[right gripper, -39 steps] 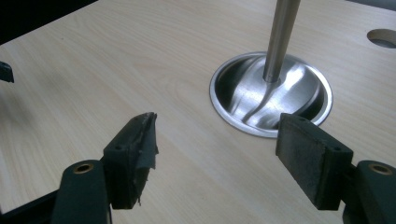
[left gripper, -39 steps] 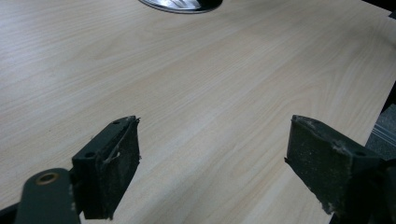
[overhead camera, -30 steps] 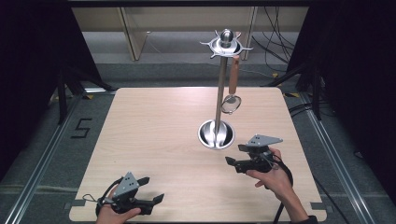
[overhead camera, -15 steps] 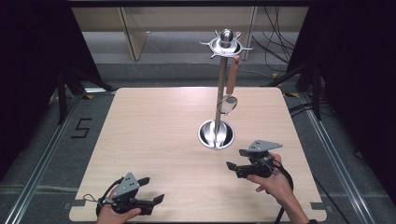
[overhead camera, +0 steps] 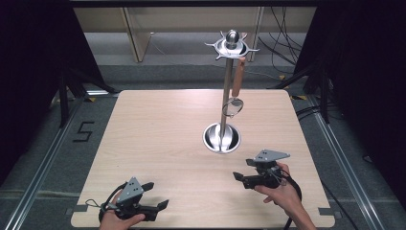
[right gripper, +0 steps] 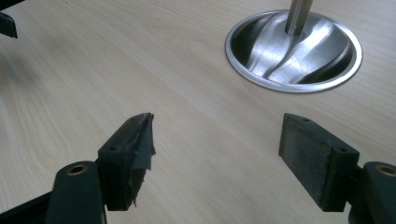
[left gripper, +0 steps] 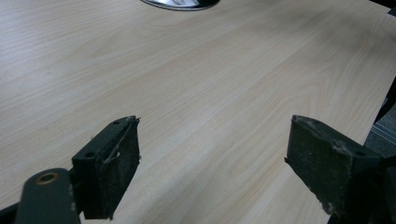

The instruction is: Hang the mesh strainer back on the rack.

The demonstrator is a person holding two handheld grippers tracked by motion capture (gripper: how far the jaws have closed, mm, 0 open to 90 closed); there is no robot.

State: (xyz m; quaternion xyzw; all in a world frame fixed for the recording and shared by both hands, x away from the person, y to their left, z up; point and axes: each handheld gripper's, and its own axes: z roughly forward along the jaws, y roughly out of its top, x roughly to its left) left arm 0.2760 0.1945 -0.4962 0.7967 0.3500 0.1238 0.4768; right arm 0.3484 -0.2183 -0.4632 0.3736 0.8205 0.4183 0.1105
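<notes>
Overhead, from the high view, a pale wood-grain table with rounded corners carried a polished steel utensil stand: a round dished base, a slim upright pole, and a notched disc with a ball on top. A small strainer with a wooden handle and a round mesh-like bowl hung from the disc beside the pole, clear of the table. The right gripper was held low over the table just in front of the stand's base and to its right, jaws spread and holding nothing, a grey three-cornered plate on its top. The left gripper sat at the near left edge, well apart from the stand, jaws likewise parted and empty; a wide stretch of bare wood lay between the two. From the left gripper view, the left gripper showed two black, scuffed pads with frayed edges standing wide over smooth wood, the rim of the stand's base just entering at the top and the table's edge falling away at the right. From the right gripper view, the right gripper was equally wide, its worn pads flanking bare table, with the shiny dished base near ahead, untouched; the dark shape at the upper left was possibly the other gripper.
</notes>
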